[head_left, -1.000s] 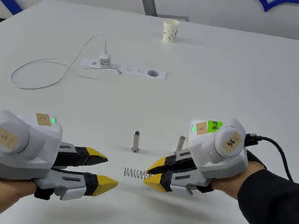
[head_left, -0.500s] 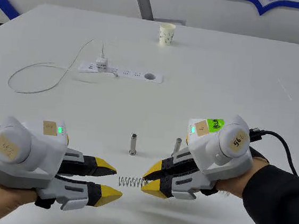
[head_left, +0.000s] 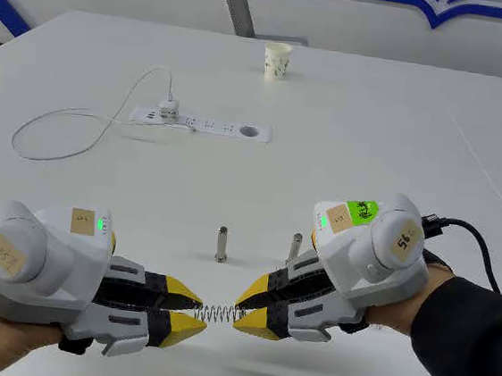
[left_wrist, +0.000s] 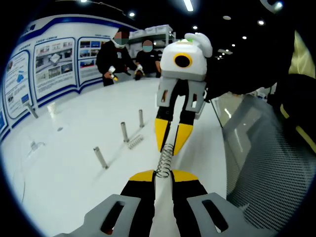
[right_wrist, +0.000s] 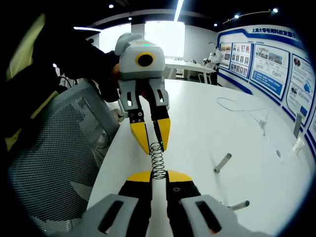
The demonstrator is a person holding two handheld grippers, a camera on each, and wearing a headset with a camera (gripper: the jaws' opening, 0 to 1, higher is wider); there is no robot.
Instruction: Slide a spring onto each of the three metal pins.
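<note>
Horizontally — spring [head_left: 220, 312] between left hand-held gripper [head_left: 195, 311] and right hand-held gripper [head_left: 244, 312]

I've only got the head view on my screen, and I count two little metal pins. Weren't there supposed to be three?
Observer: The left gripper view shows three standing in a row: the near pin, the middle pin and the far pin.
Operator: And is that spring between the two grippers the only one?
Observer: No. Besides the held spring between the left gripper and the right gripper, a loose spring lies on the table near the middle pin.
</note>
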